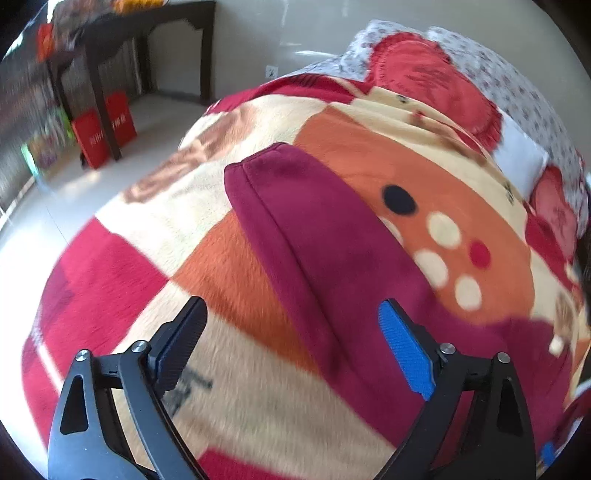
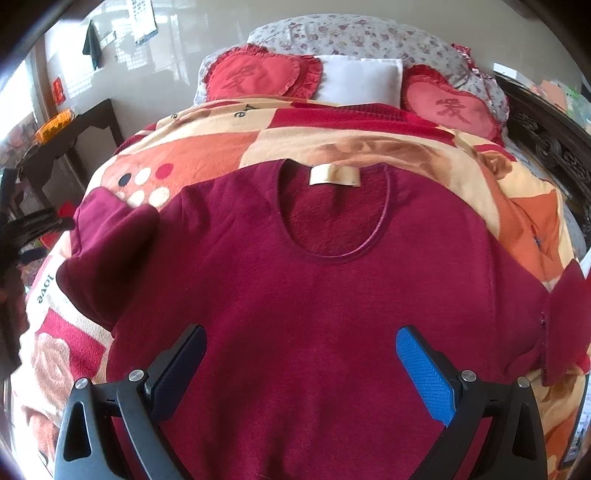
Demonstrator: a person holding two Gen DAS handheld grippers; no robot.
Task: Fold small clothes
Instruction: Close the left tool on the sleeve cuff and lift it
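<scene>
Shirt: your maroon top (image 2: pixel 314 295) lies flat, front up, on the bed's patterned blanket (image 2: pixel 325 144), neckline toward the pillows, a cream label (image 2: pixel 334 176) inside the collar.
Sleeve: its left sleeve (image 1: pixel 295 221) stretches out over the blanket in the left wrist view, cuff away from you.
Left gripper (image 1: pixel 291 347): fingers apart, nothing clamped; the sleeve runs under the gap and the blue pad (image 1: pixel 406 350) hangs over it; you cannot tell whether it touches.
Right gripper (image 2: pixel 301 373): fingers spread wide above the shirt's lower front, gripping nothing; whether the tips rest on the fabric is unclear.
Around, bed head: two red heart cushions (image 2: pixel 258 75), a white pillow (image 2: pixel 360 79) between them, a floral quilt (image 2: pixel 362 37) behind.
Around, left side: a dark wooden desk (image 1: pixel 147 26) stands against the wall with clutter on top, and red boxes (image 1: pixel 103 129) lean at its legs on the pale floor (image 1: pixel 74 192).
Around, right side: a carved dark bed frame (image 2: pixel 546 144).
In the way: nothing lies on the shirt.
Cut off: the right sleeve (image 2: pixel 569 314) runs off the right wrist view's edge; the hem is hidden below your fingers.
Hard to make out: the left wrist view is motion-blurred; the dark shape (image 2: pixel 26 229) at the right view's left edge is too smeared to name.
</scene>
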